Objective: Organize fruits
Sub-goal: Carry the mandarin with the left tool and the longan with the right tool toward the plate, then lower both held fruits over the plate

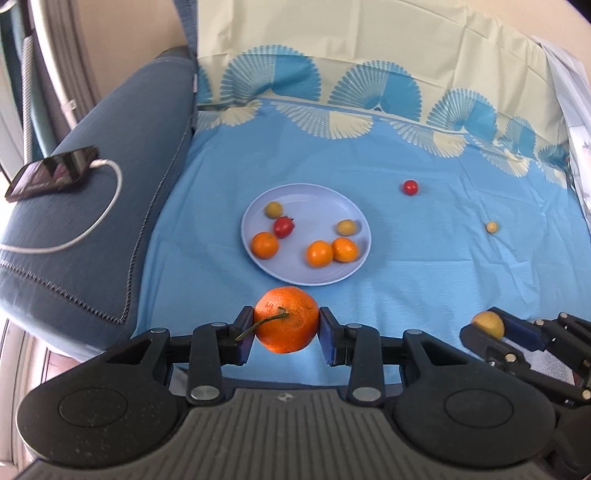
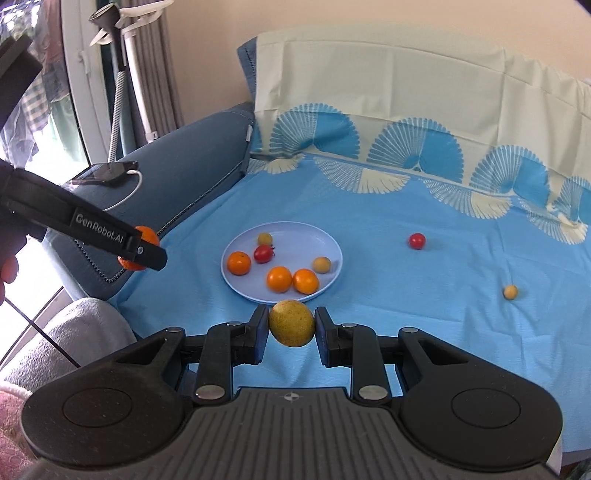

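My left gripper is shut on an orange tangerine with a stem, held just short of the pale blue plate. My right gripper is shut on a yellow-green fruit, also near the plate's front rim. The plate holds three small oranges, a red tomato and two yellowish fruits. A loose red tomato and a small yellow fruit lie on the blue cloth to the right. In the right wrist view the left gripper with its tangerine shows at the left.
A blue patterned cloth covers the sofa seat. On the dark blue armrest lies a phone with a white cable. A cream backrest cover rises behind. A window and stand are at far left.
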